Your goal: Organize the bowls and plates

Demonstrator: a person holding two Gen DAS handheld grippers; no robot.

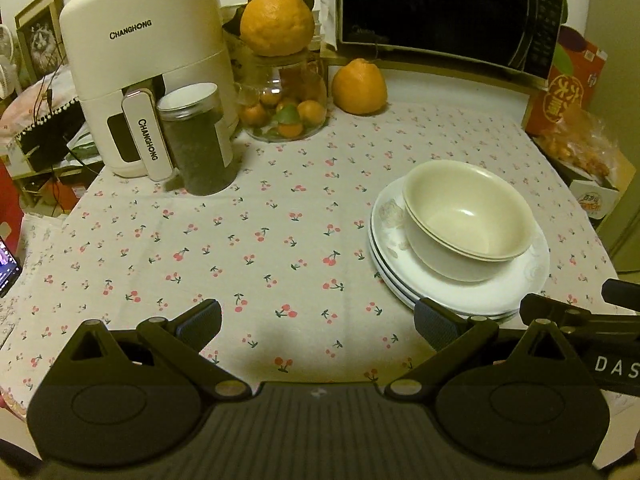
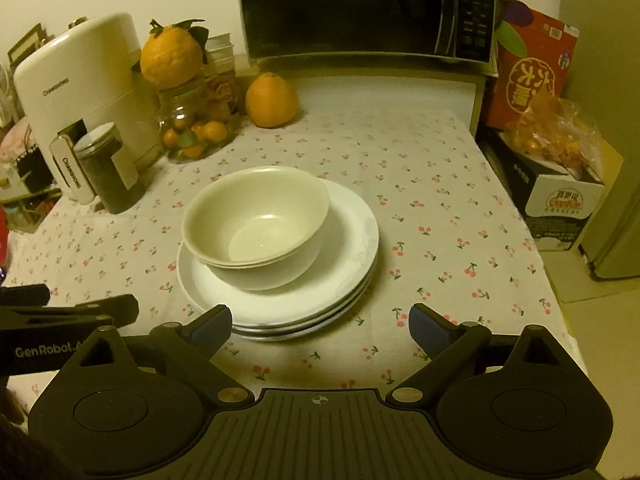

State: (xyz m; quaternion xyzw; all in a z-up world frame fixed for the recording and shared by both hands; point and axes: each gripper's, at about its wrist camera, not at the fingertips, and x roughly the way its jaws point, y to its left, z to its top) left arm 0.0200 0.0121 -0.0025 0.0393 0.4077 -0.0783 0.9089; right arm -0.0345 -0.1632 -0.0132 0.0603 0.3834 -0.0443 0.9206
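Observation:
Two cream bowls (image 2: 256, 224) sit nested one inside the other on a stack of white plates (image 2: 352, 248) in the middle of the cherry-print tablecloth (image 2: 440, 216). In the left wrist view the same nested bowls (image 1: 468, 216) and stack of plates (image 1: 516, 284) lie to the right. My right gripper (image 2: 320, 326) is open just in front of the plates, its left pad over their near rim, nothing held. My left gripper (image 1: 318, 322) is open above bare cloth to the left of the stack, with its right pad close to the plate edge.
At the back stand a white air fryer (image 1: 148, 64), a dark jar (image 1: 200, 140), a glass jar of small citrus (image 1: 286, 108), loose oranges (image 1: 360, 86) and a microwave (image 1: 448, 8). Boxes of fruit (image 2: 556, 168) stand off the table's right edge.

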